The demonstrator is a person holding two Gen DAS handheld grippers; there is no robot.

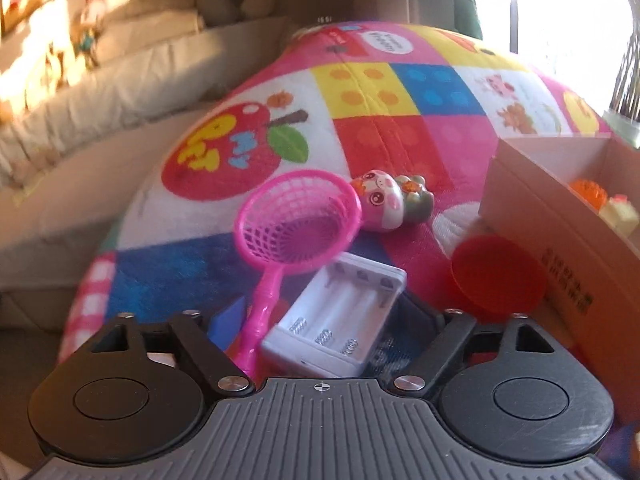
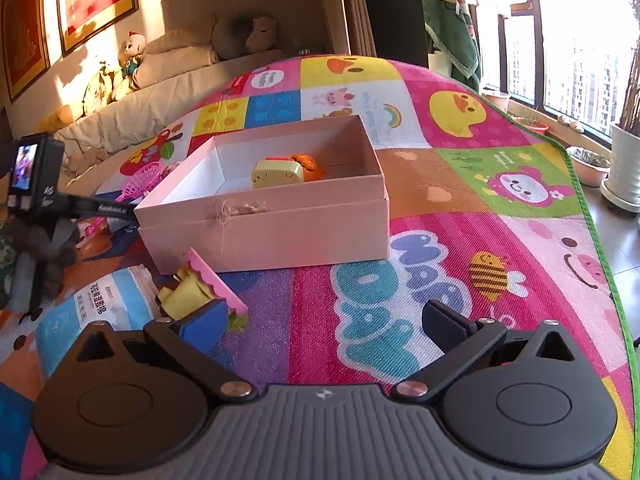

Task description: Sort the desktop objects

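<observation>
Pink cardboard box (image 2: 264, 216), rectangular, open-topped, set near middle of quilted patchwork play mat (image 2: 460, 208); yellow plastic toy (image 2: 276, 174) and orange knobbly toy (image 2: 308, 164) lying inside. Outside box, toward mat's left edge: pink mesh scoop (image 1: 298, 220), white ribbed battery holder (image 1: 336, 316), glossy pig figurine (image 1: 380, 200), red translucent disc (image 1: 498, 276). Left gripper (image 1: 320, 320) spread above battery holder, nothing pinched. Right gripper (image 2: 320, 320) spread wide, empty.
</observation>
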